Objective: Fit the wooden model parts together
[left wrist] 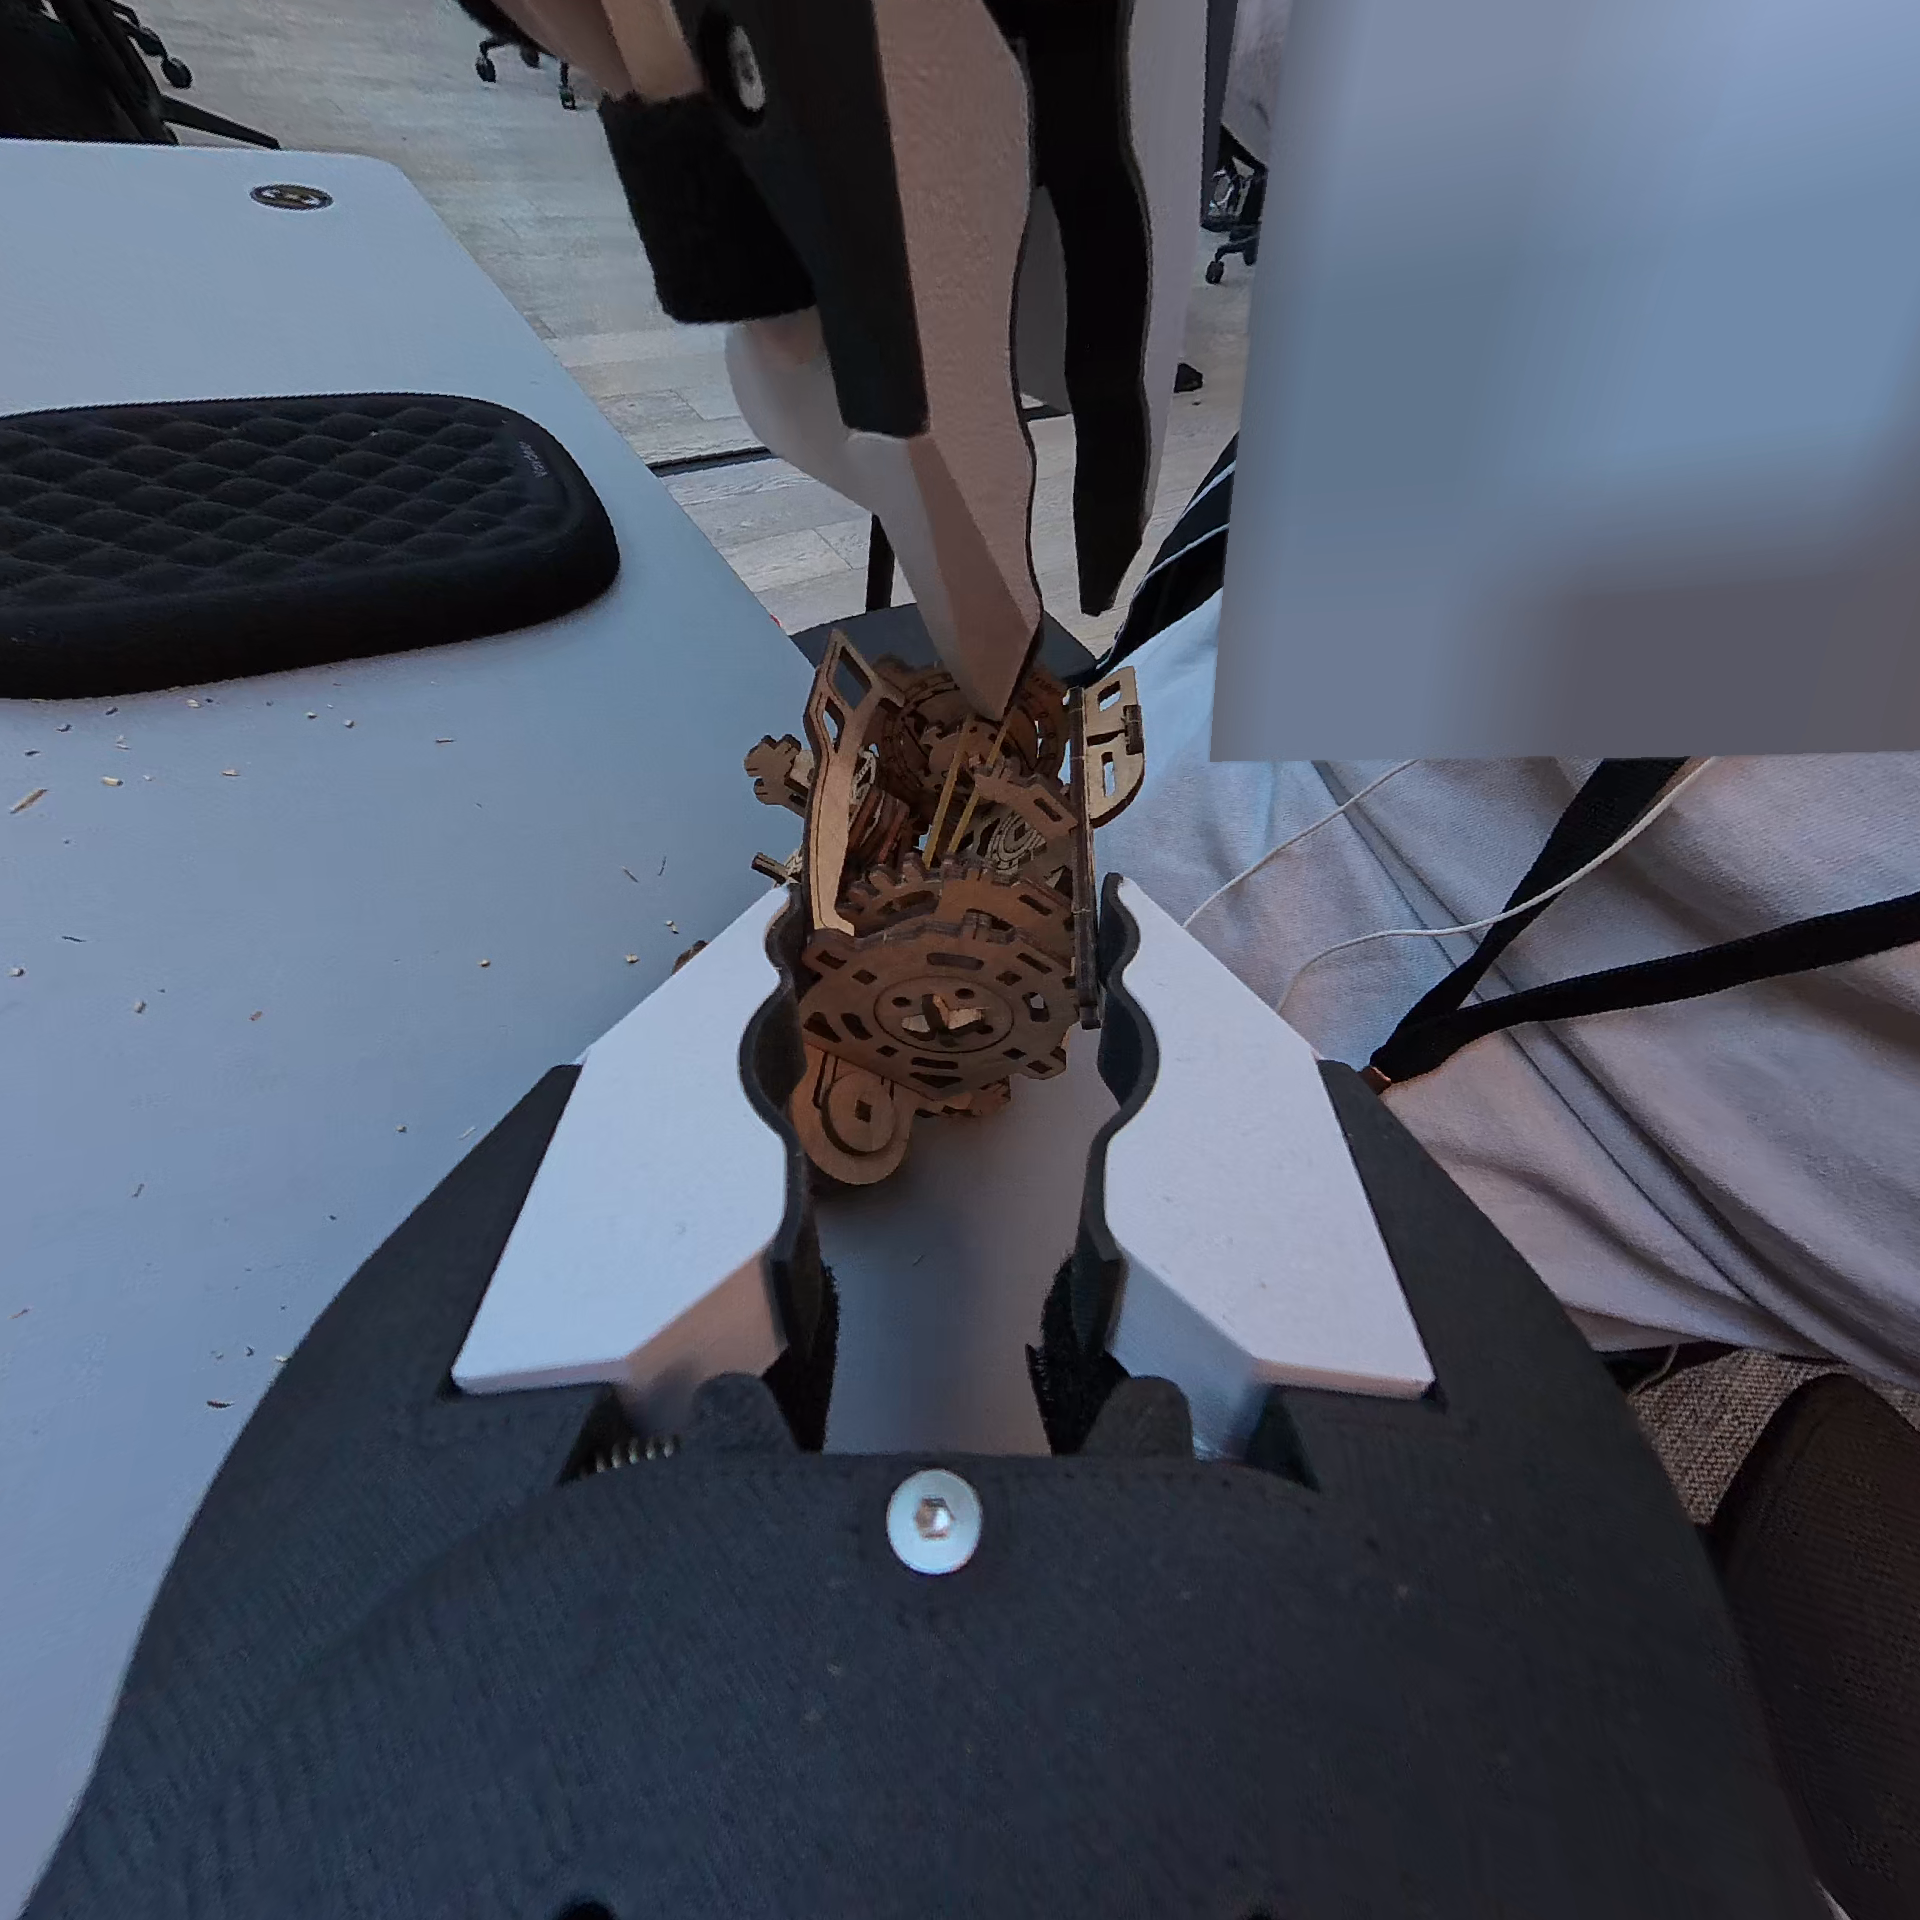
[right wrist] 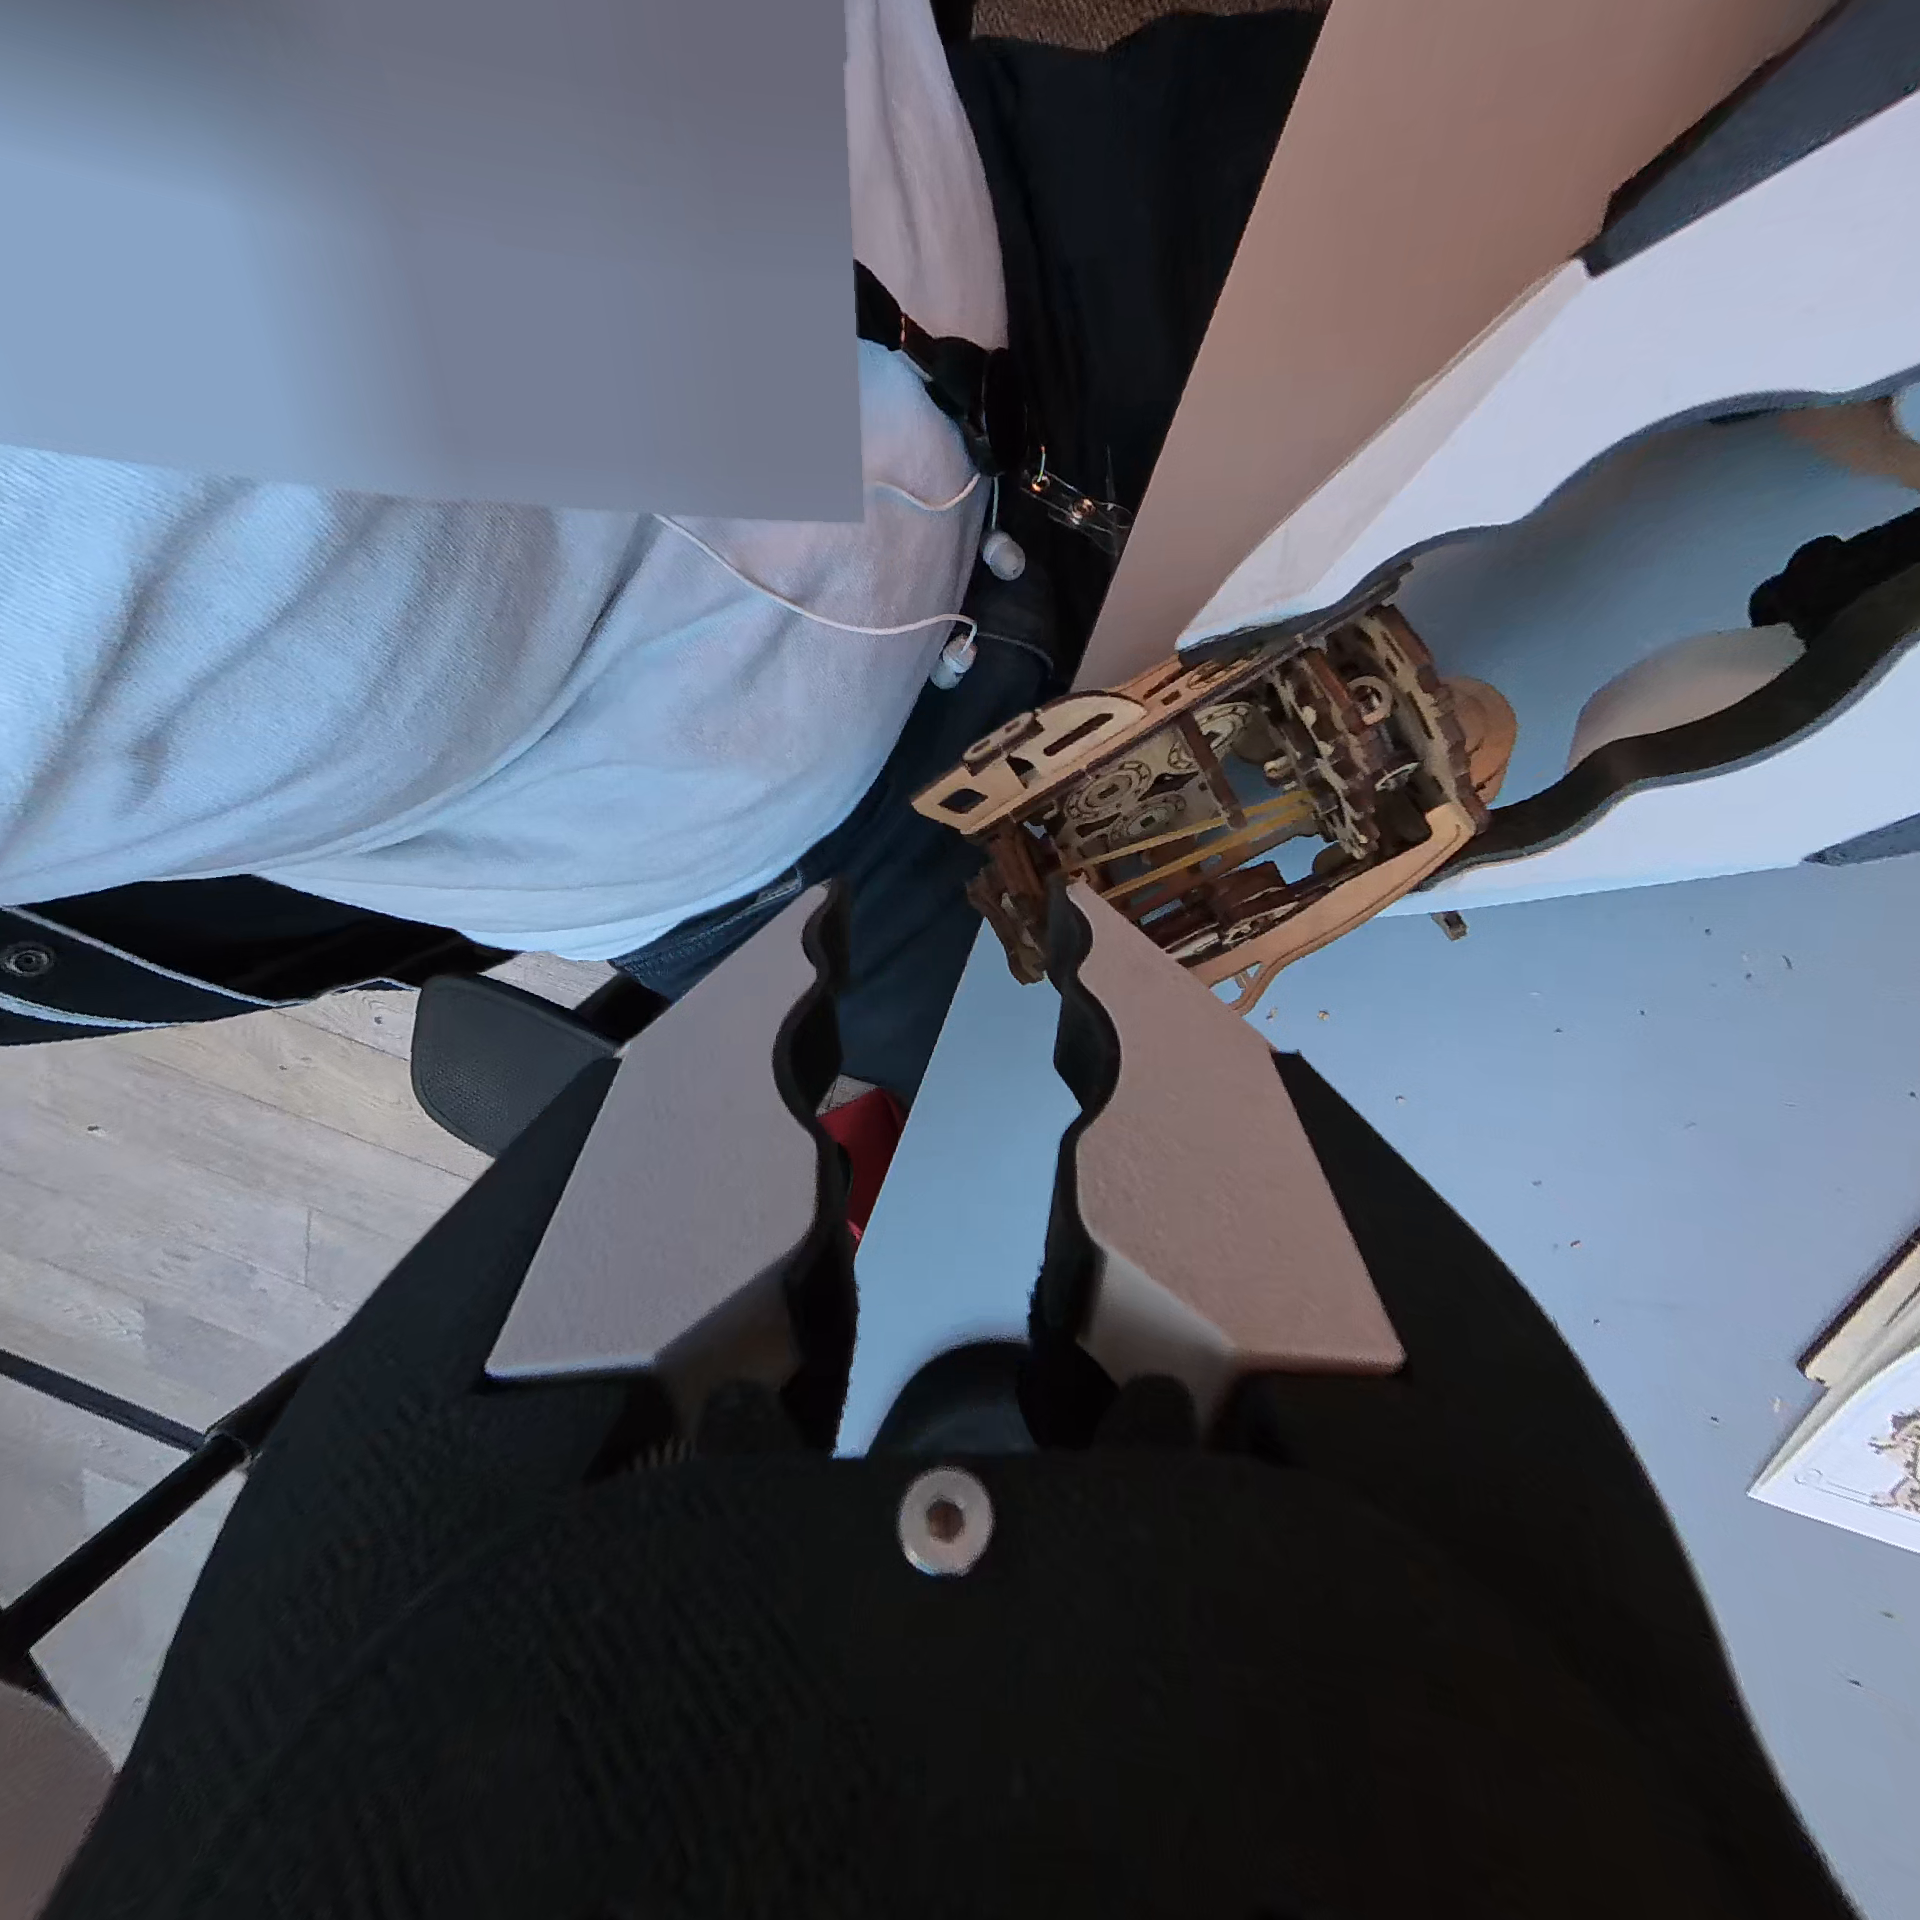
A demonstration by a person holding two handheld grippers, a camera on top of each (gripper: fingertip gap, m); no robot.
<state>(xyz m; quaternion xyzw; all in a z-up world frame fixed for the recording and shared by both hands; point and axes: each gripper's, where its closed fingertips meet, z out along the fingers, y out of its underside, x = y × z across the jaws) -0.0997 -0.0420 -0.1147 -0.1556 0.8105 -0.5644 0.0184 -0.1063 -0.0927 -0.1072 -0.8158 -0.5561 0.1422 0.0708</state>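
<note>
Your wooden gear model (left wrist: 940,935), a laser-cut frame packed with cogs and crossed by yellow rubber bands (right wrist: 1205,836), sits at the near edge of the grey desk (left wrist: 312,935), clamped between the pads of your left gripper (left wrist: 945,997). Your right gripper (right wrist: 940,935) stands spread, gripping nothing; one fingertip (left wrist: 997,665) touches the model's top among the gears, the other hangs past the desk edge. Wood crumbs (left wrist: 135,1008) litter the desk. A black quilted pad (left wrist: 281,530) lies well apart, and a printed sheet (right wrist: 1860,1455) lies off to the side.
</note>
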